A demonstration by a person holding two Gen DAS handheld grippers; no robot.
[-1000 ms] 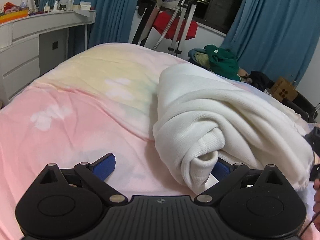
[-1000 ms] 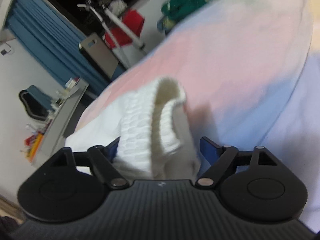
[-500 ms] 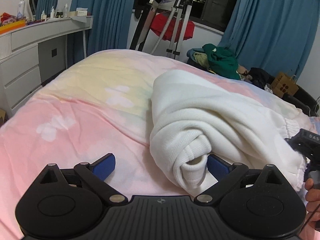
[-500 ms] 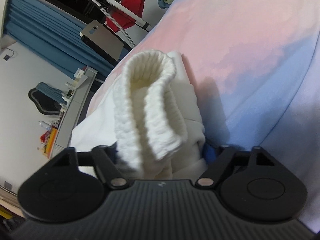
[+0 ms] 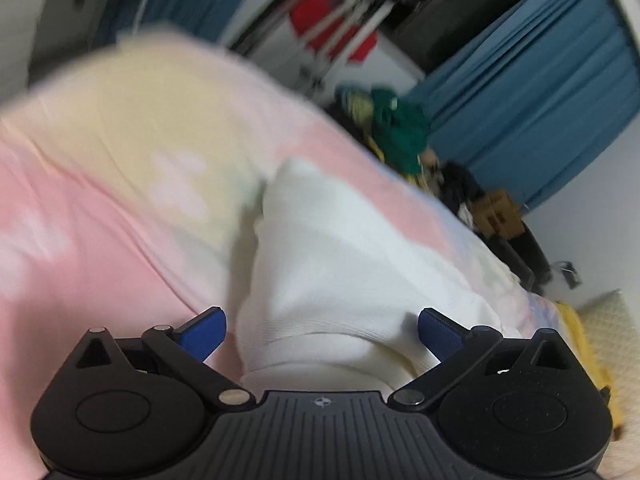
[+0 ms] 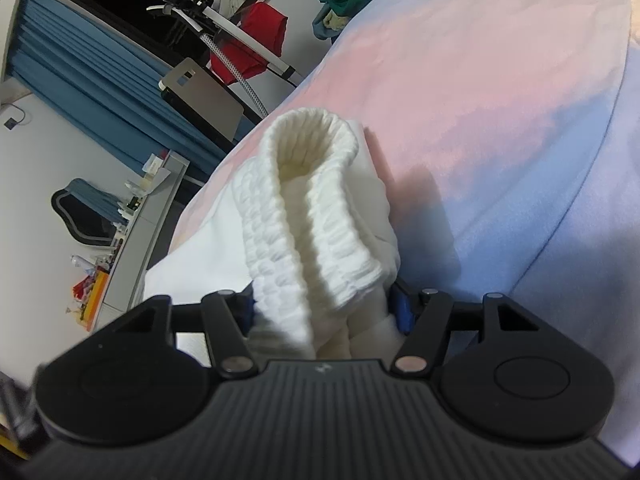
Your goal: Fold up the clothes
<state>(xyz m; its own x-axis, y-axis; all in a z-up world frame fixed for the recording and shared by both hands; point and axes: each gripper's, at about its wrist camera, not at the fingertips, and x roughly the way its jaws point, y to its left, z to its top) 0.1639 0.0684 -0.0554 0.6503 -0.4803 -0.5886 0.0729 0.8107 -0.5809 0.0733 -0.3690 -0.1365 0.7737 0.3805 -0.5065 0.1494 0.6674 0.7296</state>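
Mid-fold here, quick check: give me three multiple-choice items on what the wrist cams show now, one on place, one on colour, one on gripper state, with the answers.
1. Where does the white garment lie?
A. on the pastel bedspread
B. on the floor
C. on the dresser

2. What colour are the pads on the left gripper fingers?
A. red
B. blue
C. green

3. How does the right gripper stand?
A. open, with nothing between its fingers
B. shut on the ribbed cuff
C. out of view

Answers:
1 A, the cloth rests on the pink and yellow cover in the left wrist view.
2 B, both pads show blue either side of the cloth.
3 B, in the right wrist view the fingers press in on the cuff from both sides.
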